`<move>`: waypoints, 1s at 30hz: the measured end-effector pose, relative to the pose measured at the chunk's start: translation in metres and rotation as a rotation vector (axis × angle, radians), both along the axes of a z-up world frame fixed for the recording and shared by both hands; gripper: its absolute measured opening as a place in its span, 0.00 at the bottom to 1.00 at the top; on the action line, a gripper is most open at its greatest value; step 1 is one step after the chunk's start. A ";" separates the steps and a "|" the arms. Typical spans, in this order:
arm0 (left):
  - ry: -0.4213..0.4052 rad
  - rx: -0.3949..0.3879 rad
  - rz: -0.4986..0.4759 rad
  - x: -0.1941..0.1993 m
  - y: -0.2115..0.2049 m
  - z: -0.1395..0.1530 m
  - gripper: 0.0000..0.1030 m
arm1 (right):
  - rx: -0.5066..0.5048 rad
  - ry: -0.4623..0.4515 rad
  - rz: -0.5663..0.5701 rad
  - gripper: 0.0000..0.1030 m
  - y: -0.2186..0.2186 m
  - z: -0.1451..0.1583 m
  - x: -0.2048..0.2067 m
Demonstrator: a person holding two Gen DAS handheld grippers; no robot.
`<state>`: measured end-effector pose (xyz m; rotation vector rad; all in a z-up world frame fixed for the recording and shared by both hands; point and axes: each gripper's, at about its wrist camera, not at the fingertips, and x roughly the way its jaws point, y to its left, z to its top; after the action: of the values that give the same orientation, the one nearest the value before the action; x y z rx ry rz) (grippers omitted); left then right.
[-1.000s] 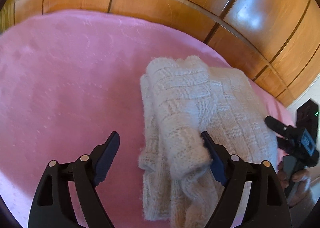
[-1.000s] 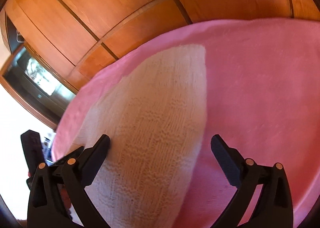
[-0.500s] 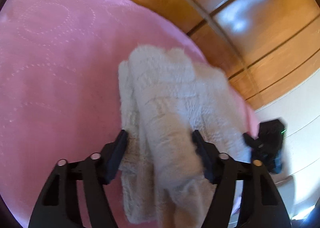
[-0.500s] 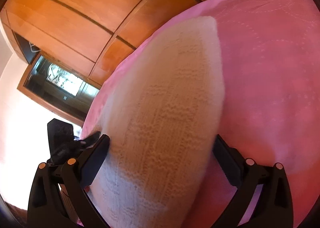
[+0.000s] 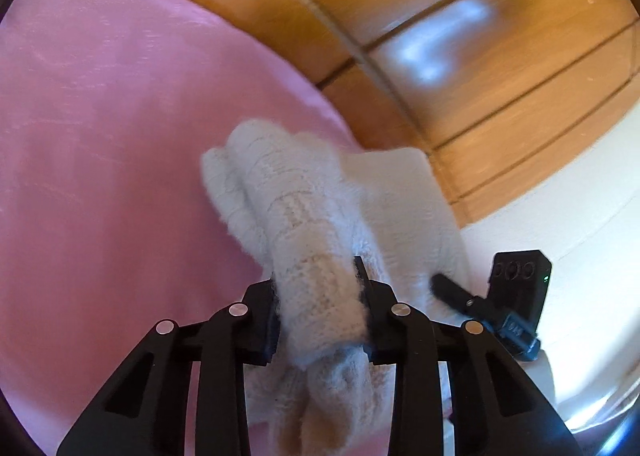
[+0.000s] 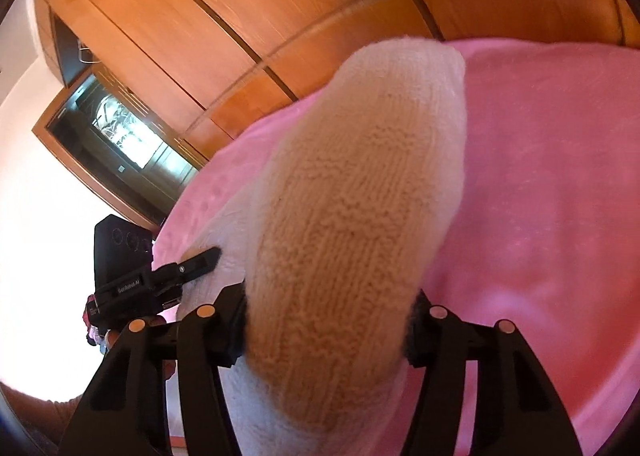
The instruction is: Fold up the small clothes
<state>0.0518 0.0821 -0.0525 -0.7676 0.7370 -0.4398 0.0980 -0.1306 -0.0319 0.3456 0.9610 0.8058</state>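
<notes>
Your left gripper (image 5: 320, 304) clenched on the cream knit garment (image 5: 304, 216), your right gripper (image 6: 328, 316) clamped around its other fold, both jaws wide apart a second ago, pink blanket (image 5: 100, 136) beneath.

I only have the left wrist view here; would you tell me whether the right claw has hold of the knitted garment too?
Observer: Yes, the right claw is shut on a thick fold of the knitted garment.
Operator: Thank you. Is anything behind that fold?
Observer: The pink blanket, then wooden panels.
Operator: Anything else on that side?
Observer: A dark glass-fronted cabinet by the white wall.
</notes>
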 end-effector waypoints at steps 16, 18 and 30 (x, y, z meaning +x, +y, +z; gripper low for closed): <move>-0.118 0.160 -0.409 0.093 -0.261 0.062 0.16 | -0.123 -0.090 -0.448 0.54 -0.190 0.023 -0.046; -0.088 0.292 -0.425 0.101 -0.292 0.051 0.16 | -0.178 -0.032 -0.521 0.54 -0.205 -0.005 -0.044; -0.051 0.605 -0.309 0.081 -0.322 0.032 0.34 | -0.313 -0.095 -0.660 0.80 -0.210 -0.009 -0.072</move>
<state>0.1333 -0.2397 -0.0202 -0.0739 0.8850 -0.4775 0.0259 -0.3403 -0.0411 0.3201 0.7965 0.0660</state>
